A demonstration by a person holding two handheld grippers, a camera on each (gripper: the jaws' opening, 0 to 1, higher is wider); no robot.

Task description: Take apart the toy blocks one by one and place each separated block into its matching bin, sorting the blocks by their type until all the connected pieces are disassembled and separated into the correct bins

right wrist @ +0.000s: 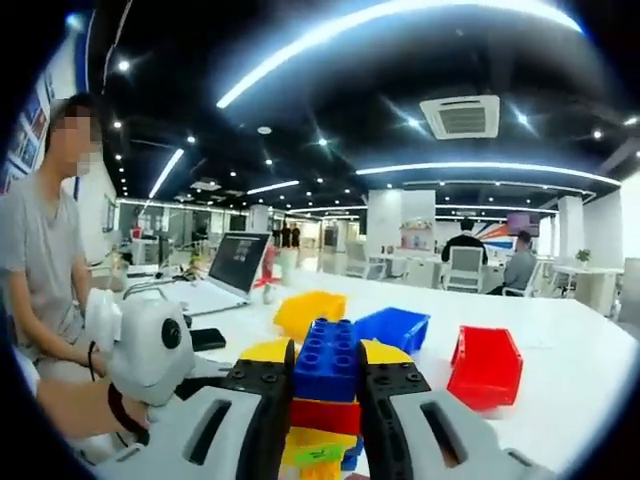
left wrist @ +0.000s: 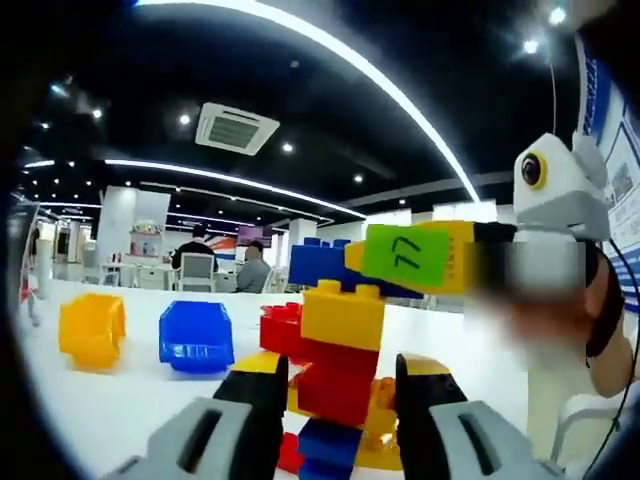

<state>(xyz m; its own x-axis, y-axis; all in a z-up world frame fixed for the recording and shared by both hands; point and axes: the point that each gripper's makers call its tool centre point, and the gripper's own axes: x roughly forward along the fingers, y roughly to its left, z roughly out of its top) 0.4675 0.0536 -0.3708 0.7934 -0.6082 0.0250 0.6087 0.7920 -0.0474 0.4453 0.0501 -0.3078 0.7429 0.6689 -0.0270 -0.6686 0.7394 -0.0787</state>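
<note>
Both pairs of jaws are pinching the same connected block stack [left wrist: 340, 370]. My left gripper [left wrist: 340, 400] clamps the red section low on the assembly, one jaw on each side. My right gripper [right wrist: 325, 400] clamps the blue block [right wrist: 328, 360] at its end of the stack, with a red layer and yellow pieces visible just beyond it. In the left gripper view, the right gripper enters from the right, carrying a green label.

Step in hand, as I judge it: separation of one block, with the stack held in the air between the two grippers, above the table [right wrist: 580, 380]. No block appears detached yet.

Next move calls for pulling the two grippers apart along the stud axis while holding each pinch firm, then carrying the freed blue block to the blue bin [right wrist: 392, 328].

Surface: a white table, smooth and bright. On it stand a yellow bin [right wrist: 310, 310], the blue bin just beside it, and a red bin [right wrist: 487, 368] somewhat apart. A laptop [right wrist: 232, 265] sits farther back.

Room: a large open office with dark ceiling, strip lighting and a ceiling vent. One person sits at the table; others sit at distant desks.
</note>
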